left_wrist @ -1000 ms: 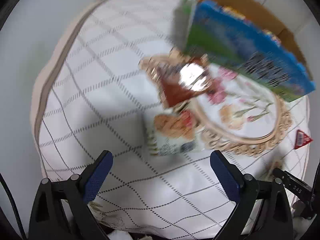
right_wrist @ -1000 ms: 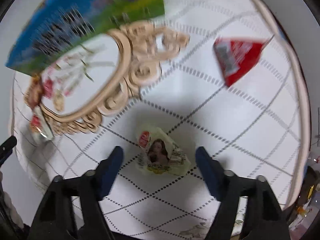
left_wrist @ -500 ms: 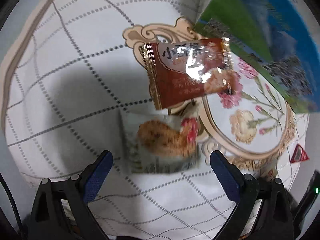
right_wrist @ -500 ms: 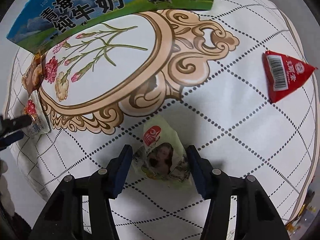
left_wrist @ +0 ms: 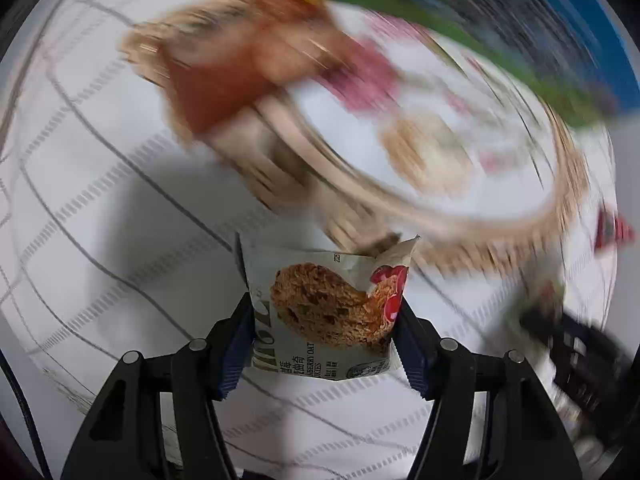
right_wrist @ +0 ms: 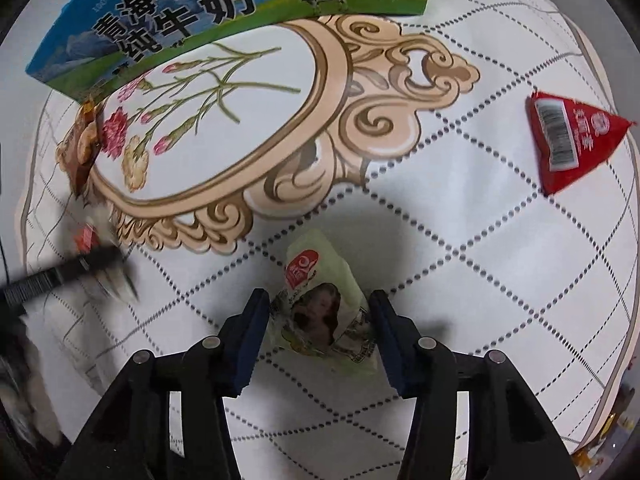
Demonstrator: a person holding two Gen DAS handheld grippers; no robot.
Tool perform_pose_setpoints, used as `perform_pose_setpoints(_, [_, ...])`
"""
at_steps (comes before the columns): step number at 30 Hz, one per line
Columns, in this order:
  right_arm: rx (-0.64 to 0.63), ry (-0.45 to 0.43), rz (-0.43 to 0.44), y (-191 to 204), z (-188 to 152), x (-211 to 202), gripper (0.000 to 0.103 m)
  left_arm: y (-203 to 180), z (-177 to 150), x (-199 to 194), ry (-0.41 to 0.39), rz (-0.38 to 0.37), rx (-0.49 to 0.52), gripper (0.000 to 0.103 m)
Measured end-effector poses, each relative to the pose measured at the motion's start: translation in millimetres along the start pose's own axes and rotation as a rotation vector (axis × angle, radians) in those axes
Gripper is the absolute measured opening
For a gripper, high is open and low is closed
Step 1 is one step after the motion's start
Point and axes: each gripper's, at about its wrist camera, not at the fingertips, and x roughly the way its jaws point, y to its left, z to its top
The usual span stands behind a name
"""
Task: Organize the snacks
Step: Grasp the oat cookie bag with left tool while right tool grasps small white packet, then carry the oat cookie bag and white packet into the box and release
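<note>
My left gripper [left_wrist: 325,322] is shut on a white cookie packet [left_wrist: 326,304] with an oat cookie picture and holds it above the quilted cloth; the background there is motion-blurred. A brown snack packet [left_wrist: 224,92] lies further off, blurred. My right gripper [right_wrist: 318,322] is shut on a pale green snack packet [right_wrist: 320,304] that rests on the cloth. A red triangular packet [right_wrist: 568,140] lies at the right. The brown packet [right_wrist: 84,140] shows at the left edge of the right wrist view, and the left gripper [right_wrist: 60,276] appears there as a dark blur.
A blue and green milk carton box [right_wrist: 224,12] stands at the back edge of the floral oval print [right_wrist: 224,120]. The white quilted cloth [right_wrist: 500,260] covers a round table whose edge curves at the right and left.
My left gripper closed on the cookie packet and lifted it, now moving fast. My right gripper closed further onto the green packet.
</note>
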Motion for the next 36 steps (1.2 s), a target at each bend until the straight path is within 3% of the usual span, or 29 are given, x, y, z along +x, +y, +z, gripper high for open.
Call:
perform_pose_setpoints(5, [0.024,0.015,0.029,-11.2,-9.2,1.9,0.051,-28.0,-15.8,19.1,0.017,0.034,0.078,0.068])
perform_pose_setpoints(8, [0.075,0.019,0.06,-21.6,-5.5,2.9,0.053,-26.2,-19.6,27.0,0.025,0.036,0.066,0.069])
perform_pose_setpoints(13, [0.064,0.011,0.038,-23.6,-1.3,2.4,0.054,-34.6,-23.0,34.0,0.016,0.029,0.052,0.067])
perform_pose_setpoints(19, [-0.032,-0.014,-0.037,-11.0,0.0,1.5,0.047,-26.3,-15.8,13.5,0.019,0.017,0.047,0.06])
perform_pose_setpoints(21, [-0.034,-0.022,-0.027,-10.7,-1.7,-2.4,0.042,-24.9,-14.1,6.0,0.021,-0.001,0.038,0.059])
perform_pose_setpoints(30, [-0.032,-0.06,0.041,1.6,-5.3,-33.0,0.042,-32.3,0.2,-35.3,-0.01,-0.063,0.047,0.059])
perform_pose_setpoints(36, [-0.036,-0.133,0.101,15.4,14.6,-82.2,0.042,-47.7,12.8,-81.6,-0.073,-0.125,0.086,0.059])
